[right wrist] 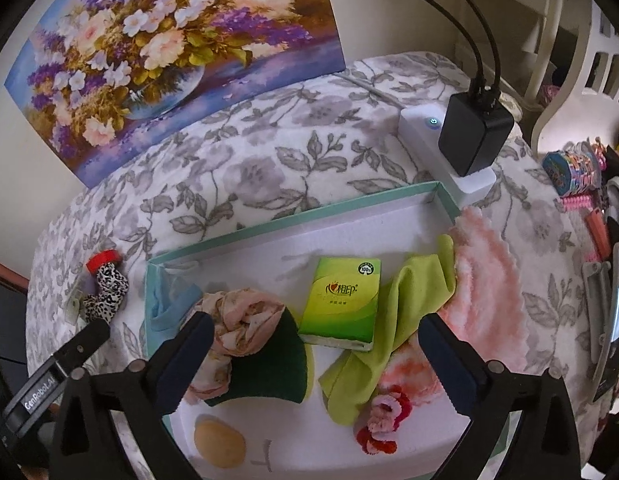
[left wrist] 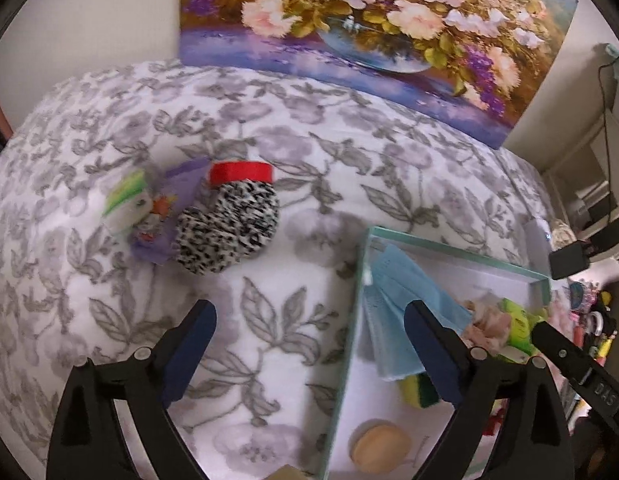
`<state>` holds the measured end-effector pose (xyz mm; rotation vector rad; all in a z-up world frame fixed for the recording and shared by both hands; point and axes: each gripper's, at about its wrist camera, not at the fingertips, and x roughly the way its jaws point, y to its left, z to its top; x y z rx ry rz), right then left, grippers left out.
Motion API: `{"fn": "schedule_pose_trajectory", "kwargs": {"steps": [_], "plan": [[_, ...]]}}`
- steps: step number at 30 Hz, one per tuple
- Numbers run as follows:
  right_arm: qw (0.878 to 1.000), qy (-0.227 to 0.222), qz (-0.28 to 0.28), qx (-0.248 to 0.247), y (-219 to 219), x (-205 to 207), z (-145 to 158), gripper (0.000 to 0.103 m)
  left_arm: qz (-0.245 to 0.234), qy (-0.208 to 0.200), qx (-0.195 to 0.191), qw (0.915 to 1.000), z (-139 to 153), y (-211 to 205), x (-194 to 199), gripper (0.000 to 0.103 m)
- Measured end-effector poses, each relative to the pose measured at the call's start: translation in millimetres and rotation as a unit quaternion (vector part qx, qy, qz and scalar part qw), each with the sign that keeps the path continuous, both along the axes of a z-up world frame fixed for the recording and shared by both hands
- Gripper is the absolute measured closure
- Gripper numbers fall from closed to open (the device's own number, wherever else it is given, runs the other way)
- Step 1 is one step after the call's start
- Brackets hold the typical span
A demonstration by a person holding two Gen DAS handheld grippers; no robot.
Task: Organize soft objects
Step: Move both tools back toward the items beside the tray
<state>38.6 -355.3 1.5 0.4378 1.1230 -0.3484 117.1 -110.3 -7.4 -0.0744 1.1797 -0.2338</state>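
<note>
A floral blanket (left wrist: 309, 160) covers the surface, which may be a bed or a worktop; I cannot tell which. A flower painting (left wrist: 369, 20) leans against the wall behind it. On the blanket sits a shallow box (right wrist: 293, 216) with mint-green walls and a white floor, and it already holds most of the soft things: a pink fluffy cloth (right wrist: 485, 280) draped over its right wall, a lime-green cloth (right wrist: 409, 320), a green-and-yellow sponge (right wrist: 269, 364), a crumpled peach scarf (right wrist: 241, 320), a blue face mask (left wrist: 401, 304), a green tissue pack (right wrist: 341, 304), a red-and-pink scrunchie (right wrist: 383, 420) and a beige puff (right wrist: 219, 444).

Outside the box, well to its left, lie 2 clusters just beside each other: a leopard-print plush piece (left wrist: 229, 224) with a red band (left wrist: 240, 171) at its far end, and a small purple pouch with a green-and-white pack (left wrist: 127, 200).

The left hand-held gripper (left wrist: 309, 352) hangs spread wide and empty above the box's left wall, 1 finger over the blanket and 1 over the mask. The right hand-held gripper (right wrist: 315, 360) is also spread wide with nothing held, poised over the box's contents.

Judging by this, a placing step has ended and the pickup of the remaining items is next. That move calls for the left hand-held gripper to travel away from the box to the leopard-print piece, descend with the fingers straddling it, and close gently, since plush compresses and may slip.
</note>
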Motion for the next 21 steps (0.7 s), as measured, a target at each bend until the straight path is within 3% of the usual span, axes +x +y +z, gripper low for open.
{"fn": "schedule_pose_trajectory", "kwargs": {"steps": [8,15,21], "plan": [[1.0,0.003,0.002,-0.005,2,2,-1,0.0,0.018,-0.024,0.027,0.9992,5,9,1,0.001],[1.0,-0.005,0.024,-0.011,20,7,6,0.0,0.036,-0.046,0.012,0.9982,13,24,5,0.001],[0.998,-0.008,0.05,-0.027,47,15,12,0.0,0.072,-0.055,0.02,0.9957,20,48,11,0.001]]}}
